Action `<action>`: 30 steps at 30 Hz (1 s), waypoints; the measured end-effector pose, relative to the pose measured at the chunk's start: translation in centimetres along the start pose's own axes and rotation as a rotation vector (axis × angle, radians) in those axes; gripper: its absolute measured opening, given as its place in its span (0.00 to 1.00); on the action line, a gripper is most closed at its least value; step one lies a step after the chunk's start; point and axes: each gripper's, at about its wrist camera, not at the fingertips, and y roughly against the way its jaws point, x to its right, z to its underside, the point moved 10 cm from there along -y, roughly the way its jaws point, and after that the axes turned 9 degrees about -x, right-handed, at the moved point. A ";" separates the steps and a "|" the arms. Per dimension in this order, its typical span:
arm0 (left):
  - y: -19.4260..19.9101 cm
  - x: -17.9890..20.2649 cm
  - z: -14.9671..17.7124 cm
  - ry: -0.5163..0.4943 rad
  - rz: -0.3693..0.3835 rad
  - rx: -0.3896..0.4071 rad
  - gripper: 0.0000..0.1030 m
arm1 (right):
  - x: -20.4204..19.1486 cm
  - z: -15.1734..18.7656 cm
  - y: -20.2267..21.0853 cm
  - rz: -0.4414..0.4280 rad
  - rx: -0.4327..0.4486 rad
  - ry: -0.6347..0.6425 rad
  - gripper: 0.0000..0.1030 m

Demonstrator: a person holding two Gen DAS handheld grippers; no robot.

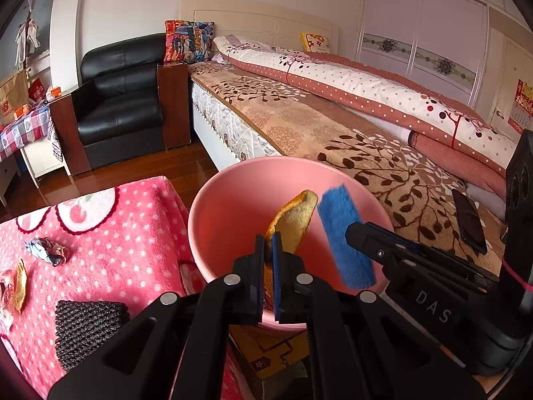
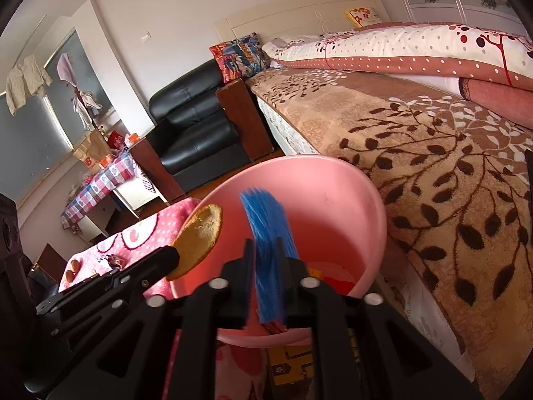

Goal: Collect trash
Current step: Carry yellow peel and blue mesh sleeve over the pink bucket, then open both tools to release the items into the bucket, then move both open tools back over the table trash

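Trash first: a curled piece of orange citrus peel [image 1: 293, 223] is pinched between the near-closed jaws of the left gripper [image 1: 269, 256], sticking out ahead of the tips over the mouth of the round pink plastic bin [image 1: 213, 200]. Beside it to the right, the right gripper [image 1: 358, 233] carries a flat blue scouring sponge [image 1: 343, 233], also over the bin. Risk here: the peel is gripped low at one end, so on release it may cling to a pad or tip out over the near rim. More litter is left of the claw on the pink polka-dot blanket [image 1: 110, 246]: a crumpled paper wad [image 1: 46, 250], another peel scrap [image 1: 20, 286], a black mesh pad [image 1: 90, 330].

Right wrist view: right gripper [image 2: 266, 266] jaws stand slightly apart with the blue sponge [image 2: 266, 240] between them, blurred; I judge it is slipping or dropping. It is over the bin [image 2: 349, 206], so it should land inside. The left gripper [image 2: 166, 256] and peel [image 2: 200, 240] sit at the bin's left rim; a drop there could miss onto the blanket.
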 end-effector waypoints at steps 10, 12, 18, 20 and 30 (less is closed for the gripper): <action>1.0 0.4 -0.5 -0.021 -0.011 0.027 0.27 | 0.2 0.6 0.9 0.013 0.015 0.001 0.31; 1.7 0.5 -0.4 -0.030 -0.021 0.041 0.27 | 0.0 0.8 1.4 0.015 0.017 -0.001 0.33; 4.3 0.5 -0.1 -0.037 -0.026 0.072 0.27 | -0.9 1.8 3.2 0.009 0.024 -0.008 0.36; 5.2 0.4 0.1 -0.032 -0.023 0.079 0.27 | -1.5 2.2 4.1 0.005 0.031 -0.006 0.37; 10.4 -2.6 2.5 0.011 -0.063 0.147 0.27 | -5.9 5.2 7.3 -0.026 0.039 0.041 0.43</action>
